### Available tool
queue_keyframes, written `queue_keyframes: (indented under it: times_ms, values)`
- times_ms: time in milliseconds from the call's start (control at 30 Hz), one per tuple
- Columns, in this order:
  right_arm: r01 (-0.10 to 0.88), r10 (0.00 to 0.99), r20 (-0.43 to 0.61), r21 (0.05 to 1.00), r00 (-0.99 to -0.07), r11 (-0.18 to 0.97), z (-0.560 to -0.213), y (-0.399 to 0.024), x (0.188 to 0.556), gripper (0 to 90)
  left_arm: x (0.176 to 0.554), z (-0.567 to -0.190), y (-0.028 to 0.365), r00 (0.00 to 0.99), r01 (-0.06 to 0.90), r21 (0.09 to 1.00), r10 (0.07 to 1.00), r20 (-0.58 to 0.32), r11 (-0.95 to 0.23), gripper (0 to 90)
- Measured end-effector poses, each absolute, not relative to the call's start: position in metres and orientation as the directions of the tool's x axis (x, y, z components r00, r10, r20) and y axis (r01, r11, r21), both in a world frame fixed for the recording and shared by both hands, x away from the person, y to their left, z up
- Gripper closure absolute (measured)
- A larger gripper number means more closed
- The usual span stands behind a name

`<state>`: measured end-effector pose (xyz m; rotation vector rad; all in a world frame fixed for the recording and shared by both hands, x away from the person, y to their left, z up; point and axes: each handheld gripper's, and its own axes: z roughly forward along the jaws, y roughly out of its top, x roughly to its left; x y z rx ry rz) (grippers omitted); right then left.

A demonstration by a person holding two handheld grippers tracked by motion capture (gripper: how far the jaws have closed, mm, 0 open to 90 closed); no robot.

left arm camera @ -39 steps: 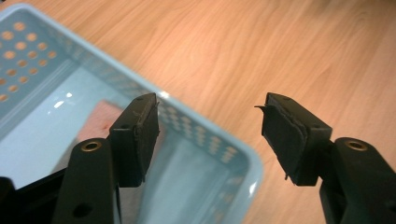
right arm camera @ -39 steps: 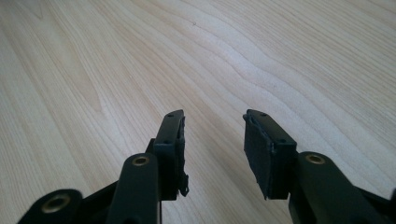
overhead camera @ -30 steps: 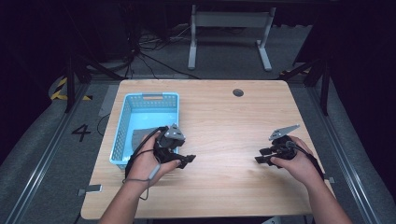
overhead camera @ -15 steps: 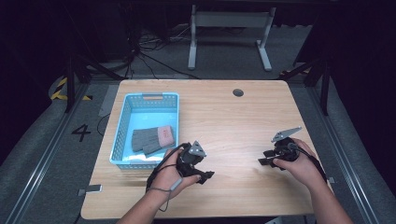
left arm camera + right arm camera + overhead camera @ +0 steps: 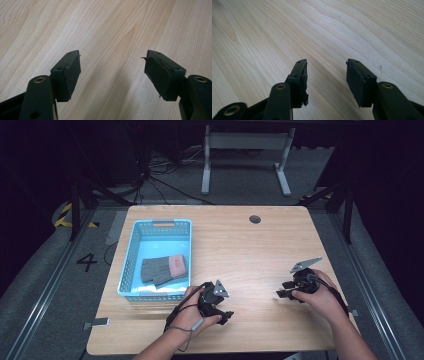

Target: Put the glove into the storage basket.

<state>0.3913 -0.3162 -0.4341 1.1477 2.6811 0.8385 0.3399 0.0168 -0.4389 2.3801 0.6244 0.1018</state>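
- Grey knitted gloves (image 5: 162, 270) lie in the blue basket (image 5: 129, 262), in its near half, flat on the pale floor of it.
- We see their long axis running across the basket, roughly side to side in the high view: the finger ends point to the left wall, and the cuff, with a pinkish band, points to the right wall.
- They look soft and ribbed, stacked one partly over the other; how many fingers show we cannot tell.
- Our basket is a plastic rectangle with a lattice of small holes in its walls and a handle slot at the far end; its long side runs away from us, on the left part of the table (image 5: 250, 250).
- That table is light wood with a streaked grain and rounded corners, and a small dark round hole sits near its far edge.
- We hold the left gripper (image 5: 226, 316) just off the basket's near right corner, low over bare wood; its jaws have just been opening and stand wide apart, with nothing between them.
- Its black pads (image 5: 74, 71) are flat, rubbery slabs on matte arms.
- We hold the right gripper (image 5: 281, 290) well apart, near the table's right edge; its jaws have also been opening and stand apart over bare grain.
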Motion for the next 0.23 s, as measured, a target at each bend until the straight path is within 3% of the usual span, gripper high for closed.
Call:
queue_keyframes:
  times_ms: [233]
  values:
    - [0.634, 0.701, 0.106, 0.536, -0.705, 0.557, -0.4337, -0.3137, 0.3934, 51.5, 0.3370, -0.4450, 0.0135, 0.887, 0.398, 0.577, 0.461, -0.042, -0.713, 28.5]
